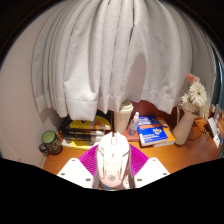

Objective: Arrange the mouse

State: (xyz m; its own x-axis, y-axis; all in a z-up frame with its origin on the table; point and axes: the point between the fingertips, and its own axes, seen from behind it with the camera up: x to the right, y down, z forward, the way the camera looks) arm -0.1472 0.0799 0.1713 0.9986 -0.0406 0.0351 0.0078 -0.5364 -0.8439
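Two fingers (113, 172) seemingly clamp white mouse (113, 158), pink-tinted.

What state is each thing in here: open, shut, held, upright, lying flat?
Gripper: shut on mouse.
Mouse: white, held between the pink pads, off the desk.
Curtain: drawn shut.
Cup: upright.
Blue book: closed, lying flat.
Flower vase: upright.

White curtains (110, 50) hang bunched behind a wooden desk (165, 152) – pale wall (40, 40) showing beside them.
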